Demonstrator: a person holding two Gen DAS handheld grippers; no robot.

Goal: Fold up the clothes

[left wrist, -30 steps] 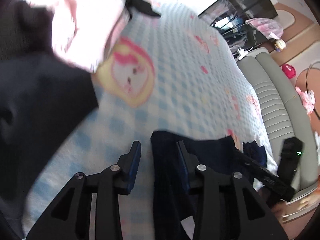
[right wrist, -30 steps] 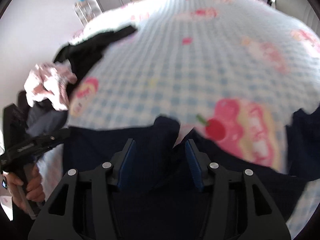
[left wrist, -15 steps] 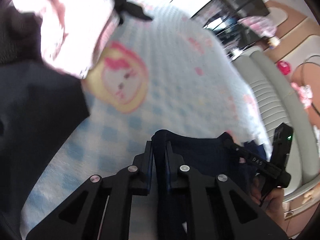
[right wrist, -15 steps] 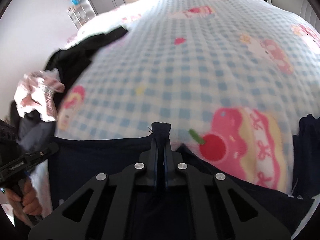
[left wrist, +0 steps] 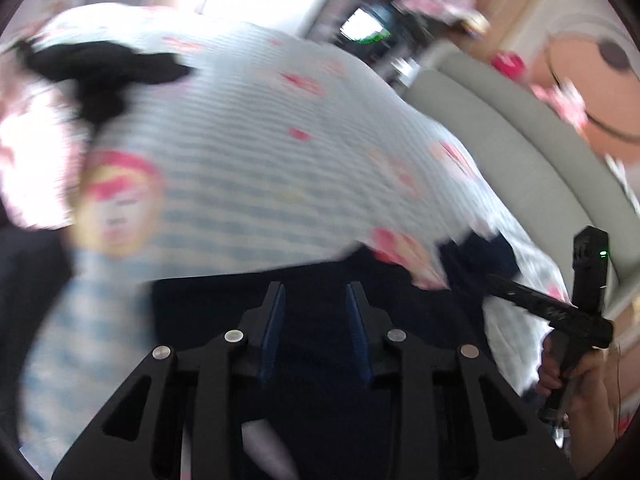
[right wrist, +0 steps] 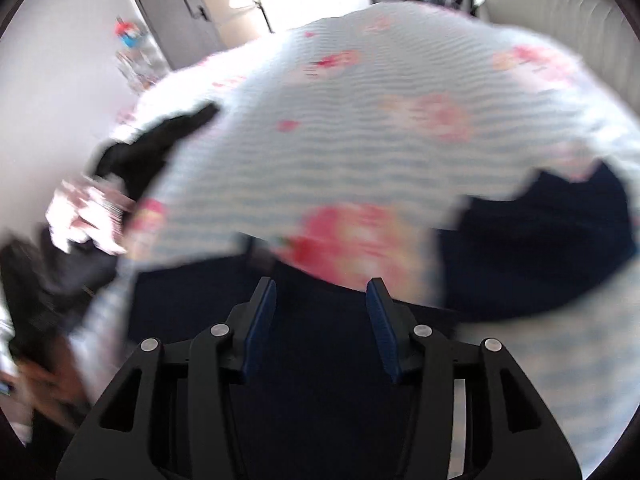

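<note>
Hand-held gripper pair, left [left wrist: 316, 300] and right [right wrist: 322, 300], jaws just sprung apart, nothing pinched; navy garment [right wrist: 320, 400] lies released on the bed [right wrist: 360, 152], fold laid.

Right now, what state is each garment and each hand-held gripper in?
Left hand-held gripper: open, jaws just reopened, nothing between the pads.
Right hand-held gripper: open, jaws just reopened, nothing between the pads.
Navy garment: released, lying flat on the bed under both grippers.
Black garment: unfolded, in a heap.
Pink-and-white garment: crumpled, unfolded.
Checked bedspread: spread over the bed.
</note>
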